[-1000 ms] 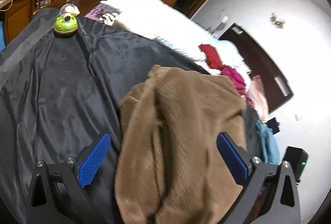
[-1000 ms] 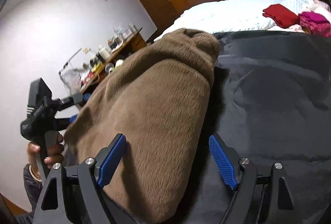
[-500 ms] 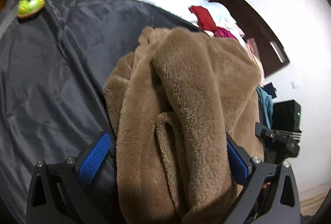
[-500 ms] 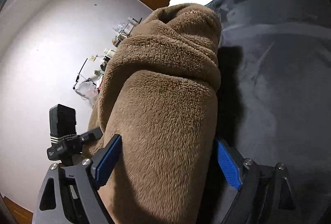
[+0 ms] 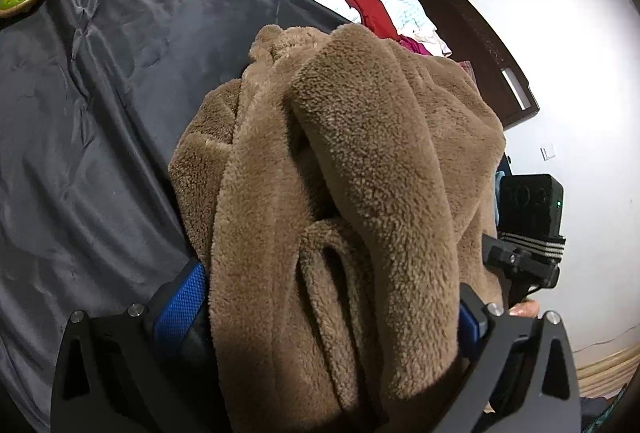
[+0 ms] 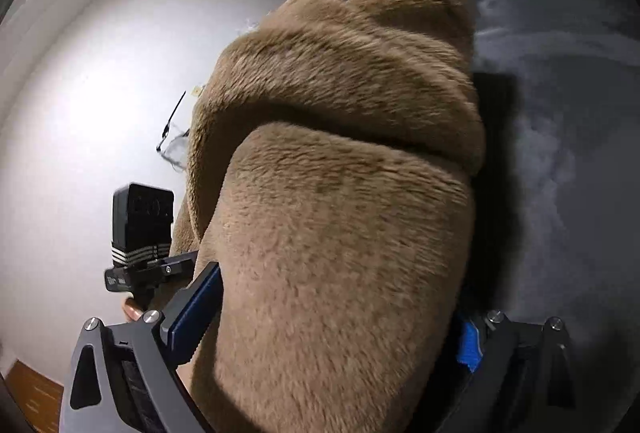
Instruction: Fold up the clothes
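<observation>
Both grippers have come down and in on the brown fleece garment, which now fills each view. It lies bunched on the dark sheet over the bed, its long side running from near you to far. Your left gripper has wide jaws with the fleece between them; you cannot tell if the pads press it. Your right gripper has jaws opening, fleece between them too. Each hand is at a near corner, equally close.
</observation>
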Demonstrator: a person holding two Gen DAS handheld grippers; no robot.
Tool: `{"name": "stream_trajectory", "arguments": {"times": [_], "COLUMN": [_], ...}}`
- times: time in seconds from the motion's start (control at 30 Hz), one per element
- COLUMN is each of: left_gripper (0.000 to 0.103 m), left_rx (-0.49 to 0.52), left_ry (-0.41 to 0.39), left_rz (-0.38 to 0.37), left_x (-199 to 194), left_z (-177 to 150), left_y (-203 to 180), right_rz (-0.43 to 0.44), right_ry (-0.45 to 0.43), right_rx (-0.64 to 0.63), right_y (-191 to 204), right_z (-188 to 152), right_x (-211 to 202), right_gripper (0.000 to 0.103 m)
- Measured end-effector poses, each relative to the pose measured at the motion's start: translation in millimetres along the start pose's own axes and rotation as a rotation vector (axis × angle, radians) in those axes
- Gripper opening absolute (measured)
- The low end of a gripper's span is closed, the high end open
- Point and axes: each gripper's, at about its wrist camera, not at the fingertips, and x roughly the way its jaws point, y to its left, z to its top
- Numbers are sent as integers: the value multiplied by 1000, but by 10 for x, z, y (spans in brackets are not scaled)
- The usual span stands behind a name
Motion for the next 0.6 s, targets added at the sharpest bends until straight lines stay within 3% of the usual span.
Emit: {"name": "stream_trajectory", "arguments": {"times": [0.17, 0.3, 0.47, 0.6], "left_gripper": [78, 66, 65, 65], "left_rx": [-9, 17, 68, 142], "left_ry": [-9, -21, -38, -41], "left_rz": [-40, -9, -21, -39], "left_x": [-25, -80, -68, 81], "left_z": [-11, -4, 5, -23], "left_y": [-91, -329, -800, -1446], "right_rz": [1, 0, -12, -42], "right_ry": [-35, -83, -178, -259], "right_rx": [-15, -48, -111, -141], "right_y": [38, 157, 314, 296], "right_z": [-42, -77, -121, -197], "right_x": [-82, -269, -769, -1378], "right_gripper": [58, 52, 51, 51]}}
